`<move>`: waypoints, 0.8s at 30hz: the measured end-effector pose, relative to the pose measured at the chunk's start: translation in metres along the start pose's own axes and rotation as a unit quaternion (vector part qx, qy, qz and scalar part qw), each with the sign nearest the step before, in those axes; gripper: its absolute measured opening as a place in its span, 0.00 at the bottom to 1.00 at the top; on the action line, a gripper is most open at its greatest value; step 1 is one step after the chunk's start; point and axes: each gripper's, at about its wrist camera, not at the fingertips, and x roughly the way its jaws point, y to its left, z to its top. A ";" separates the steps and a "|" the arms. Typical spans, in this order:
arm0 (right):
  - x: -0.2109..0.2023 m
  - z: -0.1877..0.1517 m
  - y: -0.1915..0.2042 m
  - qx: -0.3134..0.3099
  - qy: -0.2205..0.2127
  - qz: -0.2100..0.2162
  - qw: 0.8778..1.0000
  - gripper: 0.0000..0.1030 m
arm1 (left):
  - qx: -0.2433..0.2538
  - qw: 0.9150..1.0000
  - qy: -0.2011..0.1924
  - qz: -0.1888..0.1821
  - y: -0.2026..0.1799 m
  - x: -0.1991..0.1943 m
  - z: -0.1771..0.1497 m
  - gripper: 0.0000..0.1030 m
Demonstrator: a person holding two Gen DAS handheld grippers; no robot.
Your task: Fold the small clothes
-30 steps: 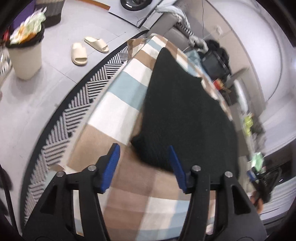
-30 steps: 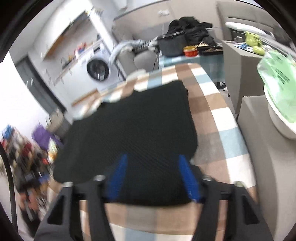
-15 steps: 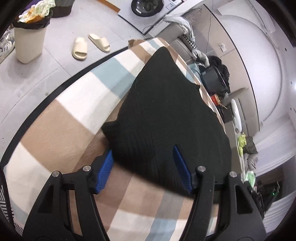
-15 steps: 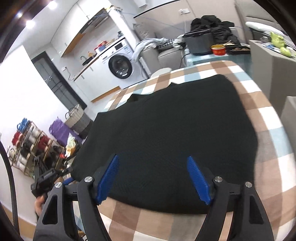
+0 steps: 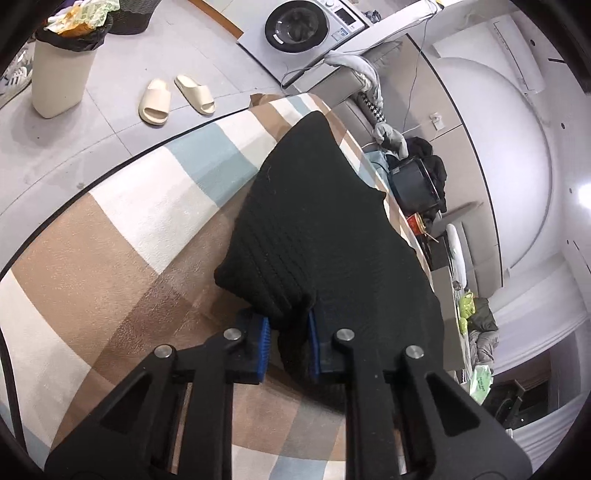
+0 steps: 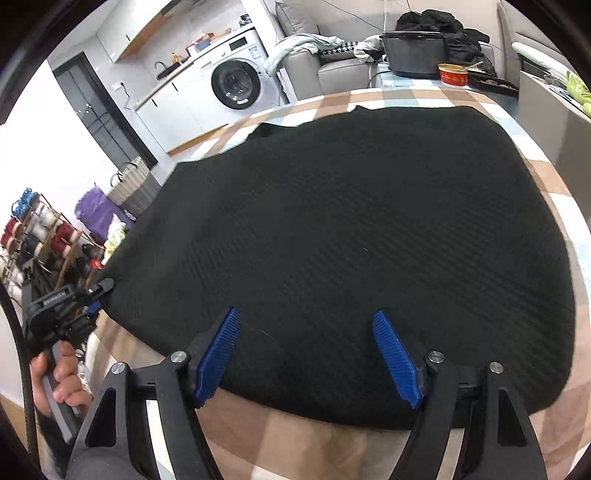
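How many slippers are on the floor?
2. Both cream slippers lie side by side on the grey floor beyond the checked cloth's far edge, in the left wrist view: one nearer the bin, the other nearer the washing machine. Others could be out of view.

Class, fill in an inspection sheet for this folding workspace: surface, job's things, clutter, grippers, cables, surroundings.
Surface: checked tablecloth, brown, white and blue.
Job's things: black knit garment lying flat on it.
Clutter: red tin and dark pot at the far end.
Grippers: left gripper shut on the garment's near corner; right gripper open over the near edge.
Cables: thin wires near the washing machine.
Surroundings: slippers, bin, shoe rack.
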 end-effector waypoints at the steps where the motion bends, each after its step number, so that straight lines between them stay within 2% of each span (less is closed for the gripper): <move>1: 0.001 0.001 0.004 -0.003 -0.002 0.002 1.000 0.75 | 0.002 1.000 0.000 0.004 0.001 0.000 0.000 0.14; 2: 0.003 0.002 0.008 -0.009 -0.001 0.006 1.000 0.75 | 0.004 1.000 0.000 0.003 0.000 0.002 0.000 0.14; 4: 0.008 0.000 0.018 -0.023 0.004 0.019 1.000 0.67 | 0.006 1.000 -0.003 0.010 -0.001 0.003 -0.001 0.18; 6: 0.012 -0.002 0.026 -0.034 0.011 0.027 0.999 0.52 | 0.011 1.000 -0.005 0.019 0.000 0.004 -0.002 0.29; 8: 0.019 -0.005 0.032 -0.044 0.021 0.025 0.999 0.41 | 0.009 1.000 -0.007 0.028 0.001 0.007 -0.002 0.33; 10: 0.024 -0.006 0.033 -0.047 0.031 0.025 0.998 0.41 | -0.002 1.000 -0.011 0.027 0.003 0.010 -0.001 0.33; 11: 0.024 -0.006 0.032 -0.045 0.032 0.024 0.998 0.41 | -0.007 1.000 -0.015 0.026 0.004 0.012 -0.001 0.27; 12: 0.025 -0.007 0.031 -0.042 0.035 0.024 0.998 0.41 | -0.009 1.000 -0.016 0.024 0.004 0.014 0.000 0.17; 15: 0.026 -0.007 0.027 -0.035 0.033 0.029 0.998 0.41 | 0.013 1.000 -0.026 0.010 -0.010 0.013 0.004 0.14; 18: 0.025 -0.009 0.025 -0.033 0.033 0.032 0.998 0.41 | 0.057 0.998 -0.034 -0.018 -0.041 0.009 0.012 0.13; 22: 0.018 -0.005 0.020 -0.012 0.035 0.036 0.999 0.41 | 0.149 0.986 -0.045 -0.060 -0.107 0.008 0.021 0.12; 24: 0.005 -0.002 0.013 -0.005 0.020 0.032 0.999 0.41 | 0.208 0.973 -0.041 -0.087 -0.152 0.015 0.019 0.12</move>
